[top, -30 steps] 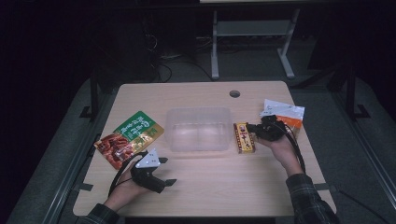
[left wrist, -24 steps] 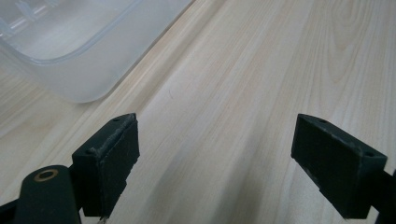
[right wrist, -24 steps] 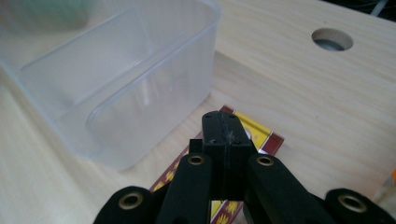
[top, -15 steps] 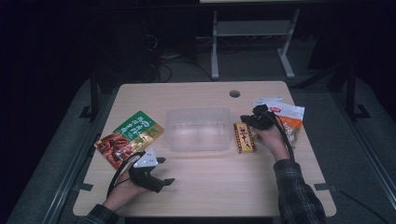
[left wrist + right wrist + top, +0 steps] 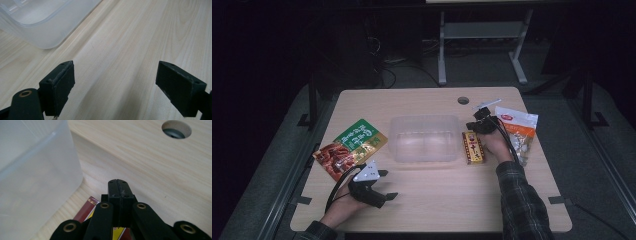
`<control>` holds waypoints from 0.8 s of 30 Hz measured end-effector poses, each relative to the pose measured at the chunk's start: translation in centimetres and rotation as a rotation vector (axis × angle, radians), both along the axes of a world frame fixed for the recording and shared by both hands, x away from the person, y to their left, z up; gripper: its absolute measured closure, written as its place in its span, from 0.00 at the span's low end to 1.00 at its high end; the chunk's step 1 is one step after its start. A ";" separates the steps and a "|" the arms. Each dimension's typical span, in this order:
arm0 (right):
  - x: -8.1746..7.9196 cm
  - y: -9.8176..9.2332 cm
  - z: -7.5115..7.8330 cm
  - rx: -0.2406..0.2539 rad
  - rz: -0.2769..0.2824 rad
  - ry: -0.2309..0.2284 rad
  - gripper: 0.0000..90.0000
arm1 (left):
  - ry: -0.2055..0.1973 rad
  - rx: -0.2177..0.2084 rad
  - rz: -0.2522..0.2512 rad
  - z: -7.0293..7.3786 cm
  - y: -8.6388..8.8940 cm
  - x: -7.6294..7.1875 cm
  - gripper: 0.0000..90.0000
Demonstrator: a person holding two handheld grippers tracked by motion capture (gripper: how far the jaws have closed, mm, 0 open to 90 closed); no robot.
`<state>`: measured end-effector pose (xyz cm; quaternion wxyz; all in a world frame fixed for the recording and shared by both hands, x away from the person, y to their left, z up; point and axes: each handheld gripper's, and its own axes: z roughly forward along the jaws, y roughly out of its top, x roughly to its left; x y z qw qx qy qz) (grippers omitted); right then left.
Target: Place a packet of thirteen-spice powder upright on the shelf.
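Note:
A clear plastic container (image 5: 424, 137) stands mid-table, seen close in the left gripper view (image 5: 37, 25) and the right gripper view (image 5: 32, 182). Flat beside its right wall lies a red and yellow box (image 5: 473, 147). My right gripper (image 5: 474, 125) hovers over the box's far end (image 5: 86, 211) with its jaws pressed together (image 5: 117, 190) and nothing between them. My left gripper (image 5: 388, 184) rests near the front left of the table, open, its jaws (image 5: 115, 75) wide apart over bare wood.
A green packet (image 5: 361, 136) and a red snack packet (image 5: 334, 157) lie left of the container. A white snack bag (image 5: 519, 132) lies to the right of my right hand. A cable hole (image 5: 463, 100) sits at the table's far side (image 5: 176, 129).
My right gripper has moved left and away from the white bag to the box's far end. The left gripper has stayed where it was.

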<state>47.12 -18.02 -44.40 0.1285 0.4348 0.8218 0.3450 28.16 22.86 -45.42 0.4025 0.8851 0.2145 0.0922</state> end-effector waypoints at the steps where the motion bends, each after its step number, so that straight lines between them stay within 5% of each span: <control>1: 0.0 0.0 0.0 0.000 0.000 0.000 1.00 | 0.000 0.000 0.000 0.0 0.0 0.0 0.17; 24: -1.6 -1.0 -0.8 -0.034 0.047 0.072 1.00 | 0.008 -0.002 -0.010 0.0 0.0 0.0 0.17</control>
